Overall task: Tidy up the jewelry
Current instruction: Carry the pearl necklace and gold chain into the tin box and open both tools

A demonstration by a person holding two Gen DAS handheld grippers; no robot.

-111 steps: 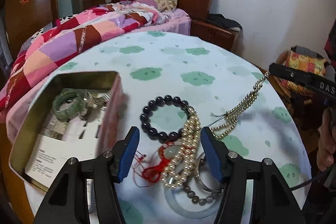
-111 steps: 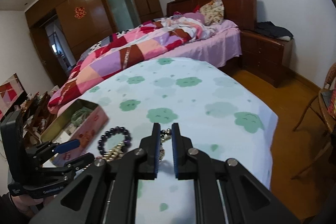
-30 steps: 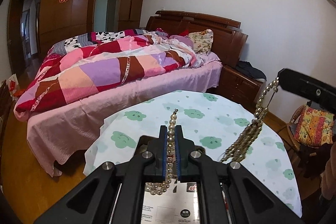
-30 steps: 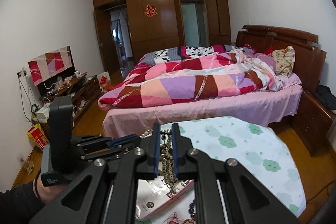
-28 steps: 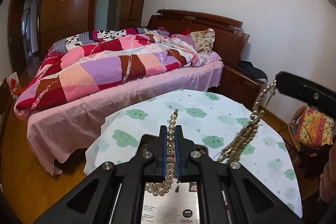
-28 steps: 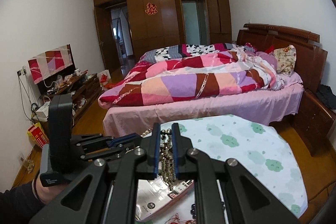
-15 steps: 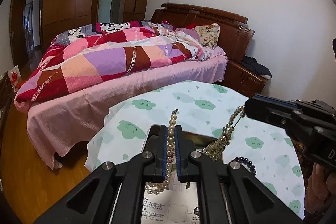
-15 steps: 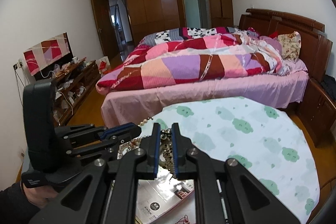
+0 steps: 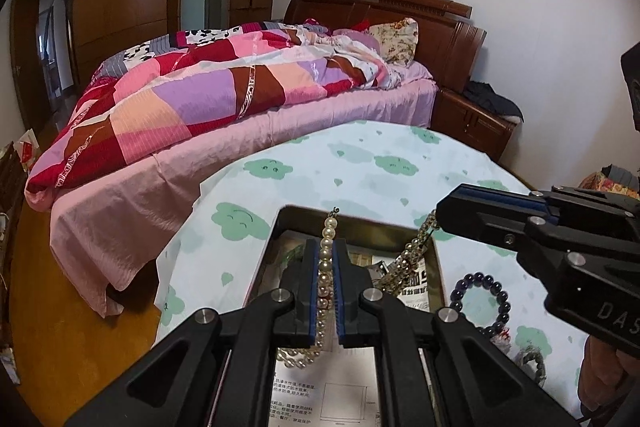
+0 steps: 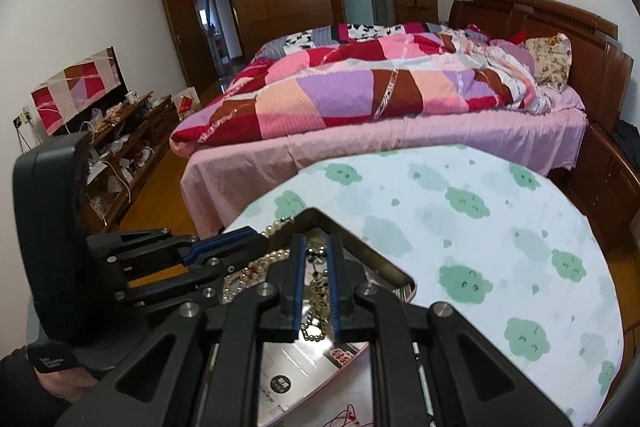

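Left gripper: fingers closed on a pearl necklace, one end standing up beyond the tips, the rest looping down below them, all of it over the open metal tin. Right gripper: fingers closed on a gold-toned bead strand that hangs in a bunch into the same tin; in the left wrist view this gripper comes in from the right, its tip above the tin's far right corner, the strand slanting down from it. Tin: rectangular, printed paper lying in its bottom, set at the near left of the desk, close to the desk's left edge. Dark bead bracelet: flat on the cloth just right of the tin, with further small pieces near it, too blurred to name. Desk: round-edged, cloud-print cloth, its far half and right side bare. Bed: beyond the far left edge, wooden floor between.
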